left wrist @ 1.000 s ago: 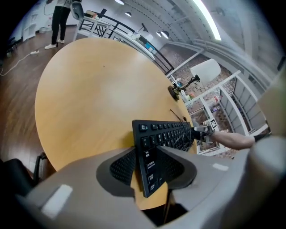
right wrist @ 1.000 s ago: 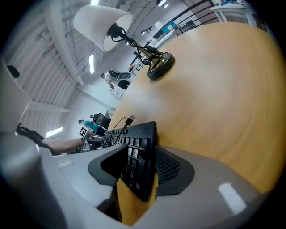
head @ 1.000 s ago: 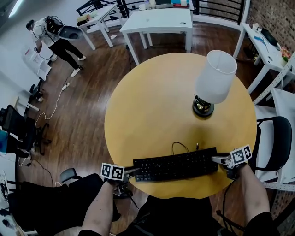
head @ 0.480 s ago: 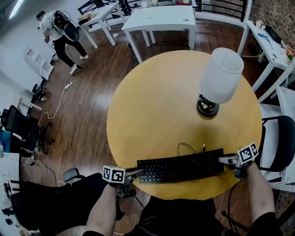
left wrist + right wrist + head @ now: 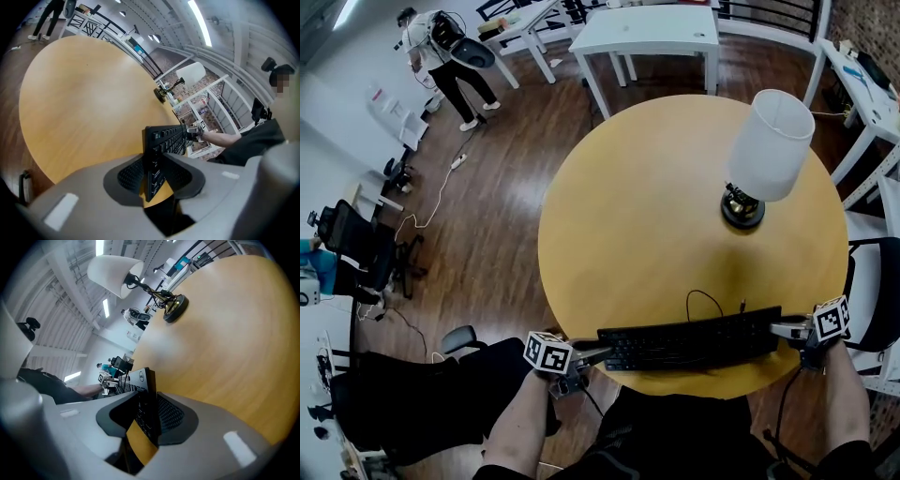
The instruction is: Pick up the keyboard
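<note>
Biggest worry for me: the keyboard [image 5: 689,339] is only pinched by its two thin ends, so if one hand comes up faster than the other, it could twist and slip out of a grip.

The left hand-held gripper [image 5: 586,354] is clamped on the left end. The right hand-held gripper [image 5: 780,330] is clamped on the right end (its jaws have just been closing, with the keyboard's edge between them). The keyboard spans between the two along the near rim of the round surface [image 5: 656,216]; can't tell if it's clear of the wood yet.

Just behind it the cable [image 5: 705,298] lies in a loose loop and could drag or snag. The lamp [image 5: 764,150] stands further back, well apart.
</note>
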`<state>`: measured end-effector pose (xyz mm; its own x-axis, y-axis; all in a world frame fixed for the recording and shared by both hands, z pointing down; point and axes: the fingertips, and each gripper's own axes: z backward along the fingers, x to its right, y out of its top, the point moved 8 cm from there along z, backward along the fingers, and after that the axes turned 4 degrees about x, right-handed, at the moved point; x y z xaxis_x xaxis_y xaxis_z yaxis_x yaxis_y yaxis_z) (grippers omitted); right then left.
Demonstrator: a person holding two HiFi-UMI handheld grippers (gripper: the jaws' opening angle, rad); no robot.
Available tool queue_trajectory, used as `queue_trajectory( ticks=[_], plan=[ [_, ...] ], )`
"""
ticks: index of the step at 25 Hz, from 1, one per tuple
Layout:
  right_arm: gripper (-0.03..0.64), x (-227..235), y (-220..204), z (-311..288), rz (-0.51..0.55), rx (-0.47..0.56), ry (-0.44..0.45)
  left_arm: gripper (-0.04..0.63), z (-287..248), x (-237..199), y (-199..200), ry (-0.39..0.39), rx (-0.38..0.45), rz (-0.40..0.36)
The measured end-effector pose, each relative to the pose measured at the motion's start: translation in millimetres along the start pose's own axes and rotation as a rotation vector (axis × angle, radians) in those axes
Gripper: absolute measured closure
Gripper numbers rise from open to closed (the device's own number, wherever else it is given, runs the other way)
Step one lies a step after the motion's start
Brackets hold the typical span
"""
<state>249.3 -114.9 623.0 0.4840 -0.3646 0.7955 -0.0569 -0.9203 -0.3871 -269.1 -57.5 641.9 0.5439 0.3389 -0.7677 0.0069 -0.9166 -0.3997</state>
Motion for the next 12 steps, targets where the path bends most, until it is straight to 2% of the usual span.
queue_trajectory(
  ticks=[2, 4, 7, 12],
  plan=[
    [0.497, -9.6, 0.0, 5.9, -0.015, 0.030, 0.036, 0.479, 8.0, 12.5, 3.0, -0.019, 0.012, -0.022],
    [0.497, -21.8, 4.7, 13.3, -0.001, 0.065, 0.049, 0.480, 19.5, 27.4, 11.3, -0.031, 0.059, -0.049],
    [0.500, -48.1, 10.5, 24.1, 0.028, 0.105, 0.067, 0.482, 38.8, 54.3, 24.9, -0.009, 0.121, -0.105],
    [0.502, -92.1, 15.9, 34.1, 0.054, 0.162, 0.103, 0.482, 71.1, 86.5, 36.0, 0.007, 0.155, -0.182]
  ],
)
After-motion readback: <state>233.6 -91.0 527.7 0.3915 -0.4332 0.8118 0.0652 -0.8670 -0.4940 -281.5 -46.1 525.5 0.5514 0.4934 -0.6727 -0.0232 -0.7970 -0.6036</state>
